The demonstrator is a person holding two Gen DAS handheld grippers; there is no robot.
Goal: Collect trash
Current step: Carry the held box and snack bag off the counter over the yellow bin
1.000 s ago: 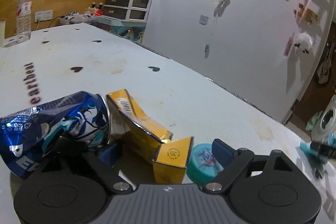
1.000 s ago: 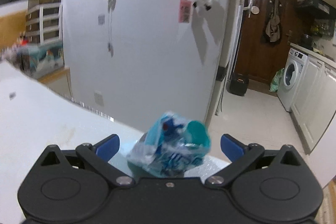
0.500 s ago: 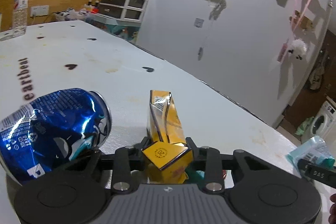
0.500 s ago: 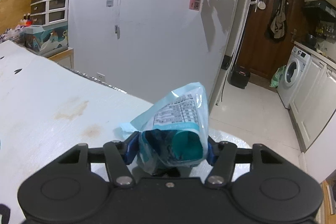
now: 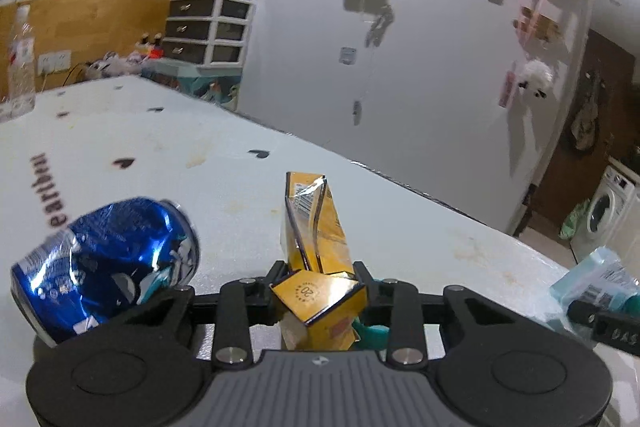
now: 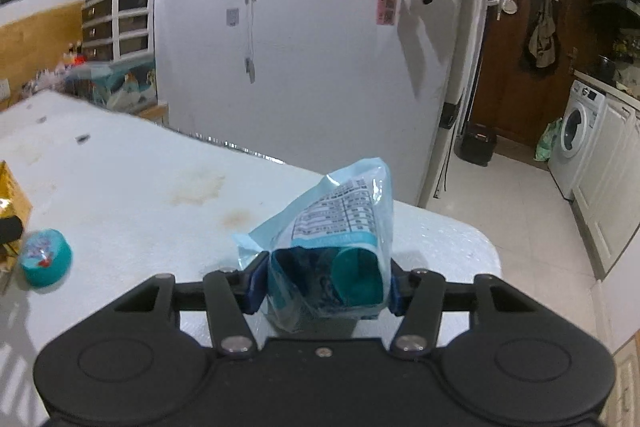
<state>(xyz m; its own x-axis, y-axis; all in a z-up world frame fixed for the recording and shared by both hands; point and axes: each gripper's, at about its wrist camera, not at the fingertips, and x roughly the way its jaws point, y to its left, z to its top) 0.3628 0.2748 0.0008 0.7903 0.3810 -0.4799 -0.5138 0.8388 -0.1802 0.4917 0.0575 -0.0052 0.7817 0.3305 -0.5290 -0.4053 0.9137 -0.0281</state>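
Note:
My left gripper [image 5: 320,281] is shut on a crumpled yellow carton [image 5: 316,247], held just above the white table [image 5: 168,147]. A crushed blue can [image 5: 108,267] lies just left of it. My right gripper [image 6: 324,283] is shut on a light-blue plastic wrapper [image 6: 336,227], lifted above the table's right end; the wrapper also shows in the left wrist view [image 5: 596,283]. A teal bottle cap [image 6: 46,257] lies on the table near the carton [image 6: 12,199], partly hidden in the left wrist view [image 5: 370,331].
A clear water bottle [image 5: 20,63] stands at the table's far left. The table edge [image 6: 452,223] drops to a tiled floor on the right, with a washing machine [image 6: 576,131] and cabinets beyond. A white wall stands behind the table.
Both grippers closed, the left on the yellow carton and the right on the blue wrapper, then lifted them slightly. The right view swung left, bringing the teal cap into sight.

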